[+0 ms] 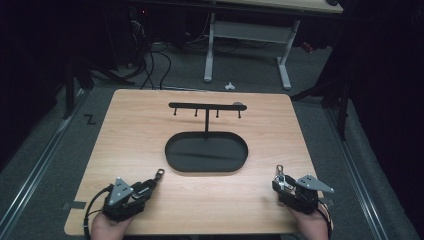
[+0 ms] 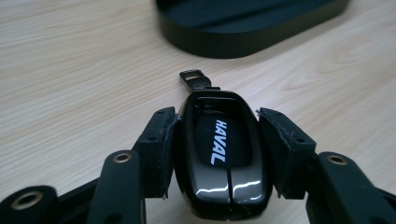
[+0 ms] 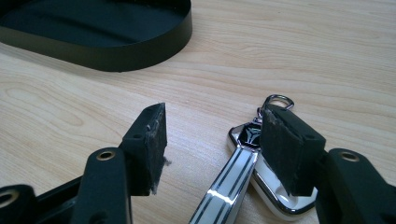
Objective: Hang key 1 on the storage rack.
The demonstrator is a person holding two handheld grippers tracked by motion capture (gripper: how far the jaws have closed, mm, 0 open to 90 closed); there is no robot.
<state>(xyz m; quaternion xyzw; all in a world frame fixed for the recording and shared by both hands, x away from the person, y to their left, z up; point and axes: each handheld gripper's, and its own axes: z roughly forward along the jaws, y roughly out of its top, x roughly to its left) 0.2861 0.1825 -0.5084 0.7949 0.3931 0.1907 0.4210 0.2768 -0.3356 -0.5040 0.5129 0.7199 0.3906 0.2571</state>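
Left gripper view: black key fob (image 2: 223,163) between closed jaws.

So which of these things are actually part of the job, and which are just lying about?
In use:
black Haval key fob, clamped in the left gripper
silver-white key fob, between the right gripper jaws
black key rack with tray

Lying about:
floor cables
white desk frame

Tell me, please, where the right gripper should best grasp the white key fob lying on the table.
Probably across the white key fob's long chrome-edged sides, coming from above at its body, not the thin ring end. It lies flat and off-centre by one pad, so the right gripper should first centre over it.
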